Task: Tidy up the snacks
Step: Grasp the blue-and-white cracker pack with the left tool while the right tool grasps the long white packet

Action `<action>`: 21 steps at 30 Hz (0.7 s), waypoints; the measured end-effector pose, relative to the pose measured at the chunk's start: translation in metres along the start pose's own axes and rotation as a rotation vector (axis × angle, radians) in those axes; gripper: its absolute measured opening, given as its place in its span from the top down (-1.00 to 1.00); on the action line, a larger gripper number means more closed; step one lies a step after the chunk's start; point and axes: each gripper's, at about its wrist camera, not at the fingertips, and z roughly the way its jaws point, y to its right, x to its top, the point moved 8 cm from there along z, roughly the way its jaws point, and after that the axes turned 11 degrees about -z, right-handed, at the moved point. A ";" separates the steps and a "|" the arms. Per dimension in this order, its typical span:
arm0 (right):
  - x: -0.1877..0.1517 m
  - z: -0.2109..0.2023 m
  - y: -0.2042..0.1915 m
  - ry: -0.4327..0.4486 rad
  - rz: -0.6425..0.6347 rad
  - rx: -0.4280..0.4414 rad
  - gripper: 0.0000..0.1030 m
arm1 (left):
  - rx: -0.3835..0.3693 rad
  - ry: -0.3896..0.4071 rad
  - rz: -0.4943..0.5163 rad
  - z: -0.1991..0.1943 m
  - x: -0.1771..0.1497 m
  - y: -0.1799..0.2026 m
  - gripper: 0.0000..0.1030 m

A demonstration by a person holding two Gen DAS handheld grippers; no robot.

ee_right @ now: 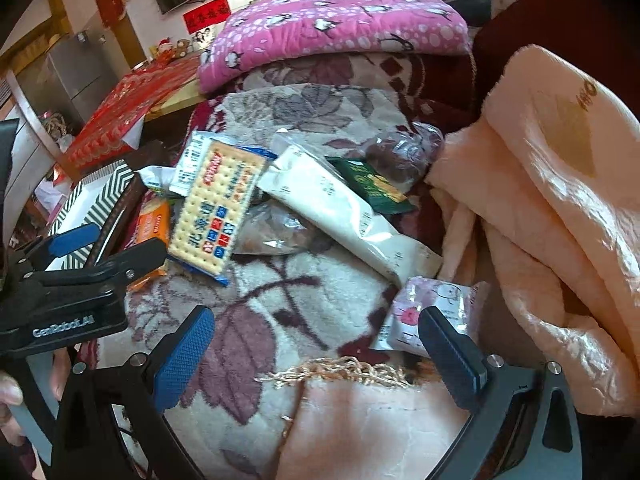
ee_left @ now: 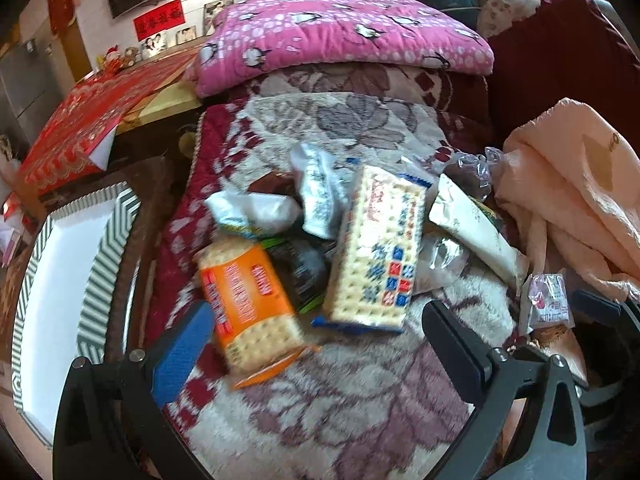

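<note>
I count two cracker packs on the floral blanket [ee_left: 360, 400]: the orange cracker pack [ee_left: 250, 312] just left of the blue cracker pack [ee_left: 376, 248]. My left gripper [ee_left: 316, 344] and right gripper [ee_right: 316, 344] both gape empty; one striped box [ee_left: 72, 280] sits further left

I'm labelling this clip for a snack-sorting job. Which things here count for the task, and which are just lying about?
For the job: orange cracker pack, blue cracker pack, long white packet, small pink packet, striped box.

Lying about: pink penguin quilt, peach blanket, red cloth.
</note>
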 end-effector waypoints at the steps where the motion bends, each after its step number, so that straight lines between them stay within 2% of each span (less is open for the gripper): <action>1: -0.001 0.001 0.002 -0.002 0.007 0.001 -0.99 | -0.002 -0.004 0.006 0.004 0.001 0.004 -1.00; 7: -0.005 0.001 0.016 -0.012 0.046 -0.002 -0.99 | -0.023 -0.047 0.025 0.025 0.003 0.023 -1.00; 13: -0.007 0.000 0.025 -0.011 0.084 0.007 -0.99 | -0.025 -0.058 0.027 0.040 0.008 0.032 -1.00; 16: -0.008 0.001 0.026 -0.012 0.091 0.010 -0.99 | -0.019 -0.068 0.022 0.047 0.009 0.032 -0.87; 18: -0.008 0.002 0.027 -0.016 0.092 0.011 -0.99 | -0.008 -0.080 0.026 0.052 0.010 0.032 -0.71; 21: -0.009 0.004 0.027 -0.020 0.092 0.012 -0.99 | 0.008 -0.072 0.039 0.055 0.012 0.033 -0.70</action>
